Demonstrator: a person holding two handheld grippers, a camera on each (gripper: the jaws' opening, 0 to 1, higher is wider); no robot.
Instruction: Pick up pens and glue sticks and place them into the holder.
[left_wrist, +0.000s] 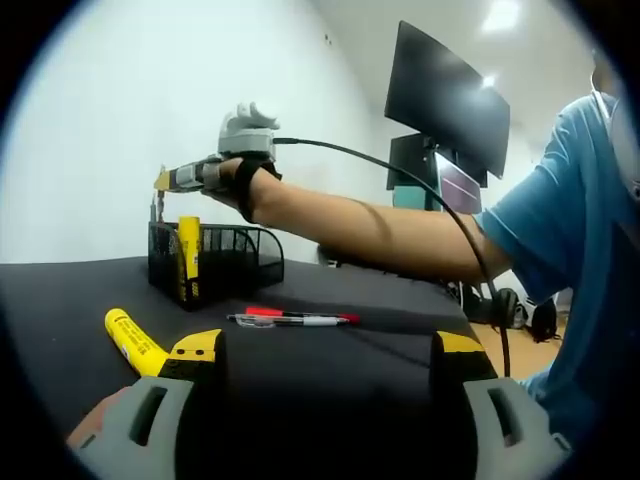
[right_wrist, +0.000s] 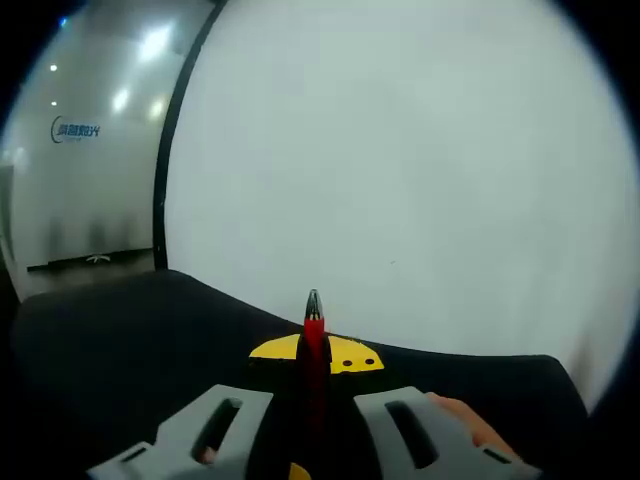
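While the left gripper (left_wrist: 328, 370) is held low over the black table (left_wrist: 330, 290) with its jaws spread wide and nothing between them, the right gripper (left_wrist: 160, 181) is seen in the left gripper view raised above the black mesh holder (left_wrist: 222, 256), carried by a hand (left_wrist: 240, 180) on an outstretched arm. In the right gripper view, the right gripper (right_wrist: 312, 400) is closed on a red pen (right_wrist: 314, 350), which is held upright between the jaws with its dark tip pointing at a white wall (right_wrist: 420, 160). A yellow glue stick (left_wrist: 189, 256) is stood upright inside the holder. A second yellow glue stick (left_wrist: 133, 340) is laid on the table just beside the left jaw. Two pens, one red (left_wrist: 300, 314) and one silver-white (left_wrist: 290, 321), are laid side by side on the table in front of the holder. A dark monitor (left_wrist: 445, 100) is seen behind the person's arm.
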